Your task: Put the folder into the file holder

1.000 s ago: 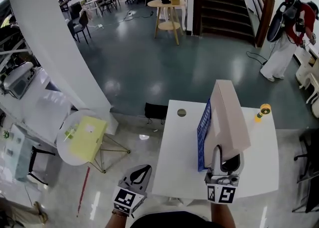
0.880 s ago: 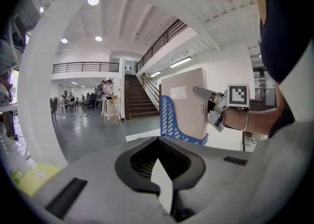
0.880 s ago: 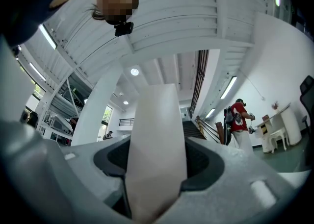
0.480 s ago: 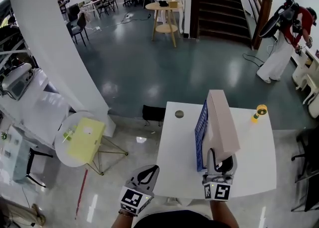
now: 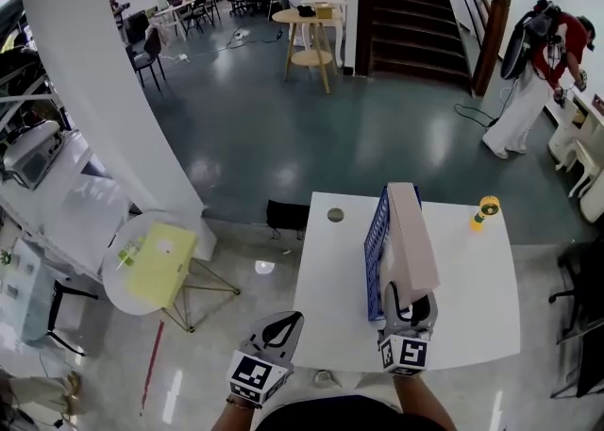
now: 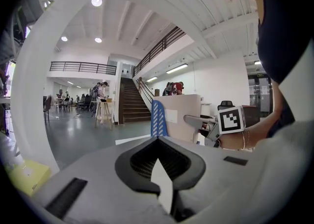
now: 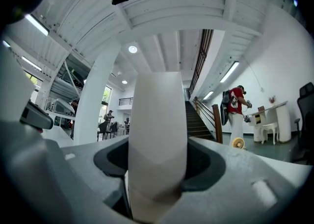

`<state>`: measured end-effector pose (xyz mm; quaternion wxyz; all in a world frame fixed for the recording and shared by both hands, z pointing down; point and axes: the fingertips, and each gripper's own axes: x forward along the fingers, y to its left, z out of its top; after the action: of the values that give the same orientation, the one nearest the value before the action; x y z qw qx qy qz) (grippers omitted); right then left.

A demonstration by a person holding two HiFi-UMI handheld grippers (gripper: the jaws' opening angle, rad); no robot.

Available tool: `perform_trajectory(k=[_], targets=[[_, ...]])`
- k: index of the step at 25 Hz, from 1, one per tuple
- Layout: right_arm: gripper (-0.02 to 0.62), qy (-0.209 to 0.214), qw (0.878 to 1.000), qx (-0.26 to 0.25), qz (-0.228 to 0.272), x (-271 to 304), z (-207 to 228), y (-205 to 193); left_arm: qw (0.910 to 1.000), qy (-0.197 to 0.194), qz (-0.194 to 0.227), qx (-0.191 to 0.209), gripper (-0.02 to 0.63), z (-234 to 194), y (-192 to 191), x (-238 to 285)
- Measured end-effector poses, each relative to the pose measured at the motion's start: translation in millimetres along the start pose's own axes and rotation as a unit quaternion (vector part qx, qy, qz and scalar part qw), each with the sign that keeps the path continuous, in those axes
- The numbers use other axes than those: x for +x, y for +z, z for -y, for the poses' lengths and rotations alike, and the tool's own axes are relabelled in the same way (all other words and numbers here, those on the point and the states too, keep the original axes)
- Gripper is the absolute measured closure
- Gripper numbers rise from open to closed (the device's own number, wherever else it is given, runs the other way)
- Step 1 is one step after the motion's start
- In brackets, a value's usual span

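White desk [image 5: 321,306] in an open hall, teal floor beyond. Your right gripper [image 5: 408,311] is clamped on the near edge of the folder [image 5: 408,240]. The folder stands upright at the gripper's 12 o'clock, against the blue file holder [image 5: 376,250]. Holding it upright likely suits edge-first entry; whether it is fully seated is unclear. Your left gripper [image 5: 274,330] has its jaws together and empty. It hangs off the desk at 7 o'clock, out of the way.

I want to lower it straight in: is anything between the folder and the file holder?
Nothing visible does. The right gripper holds the folder upright, close against the blue wall of the holder, with nothing between them. The folder hides the holder's inside, so that part cannot be checked.
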<state>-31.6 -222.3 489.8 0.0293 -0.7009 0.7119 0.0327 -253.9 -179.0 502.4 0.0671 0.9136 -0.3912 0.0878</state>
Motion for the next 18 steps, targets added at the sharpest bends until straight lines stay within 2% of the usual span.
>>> perform_trajectory(k=[5, 8, 11, 18], targets=[[0.306, 0.007, 1.000, -0.005, -0.005, 0, -1, 0, 1.0000, -0.007, -0.002, 0.004, 0.609, 11, 1, 0], [0.299, 0.007, 1.000, 0.013, -0.012, -6, 1, 3, 1.0000, -0.008, -0.003, 0.003, 0.609, 16, -1, 0], [0.281, 0.004, 1.000, 0.021, -0.013, -15, 7, 11, 0.9999, -0.015, -0.002, 0.001, 0.609, 23, -1, 2], [0.281, 0.016, 0.999, 0.036, -0.007, -46, 18, 38, 0.9994, -0.034, -0.004, 0.003, 0.609, 37, -4, 6]])
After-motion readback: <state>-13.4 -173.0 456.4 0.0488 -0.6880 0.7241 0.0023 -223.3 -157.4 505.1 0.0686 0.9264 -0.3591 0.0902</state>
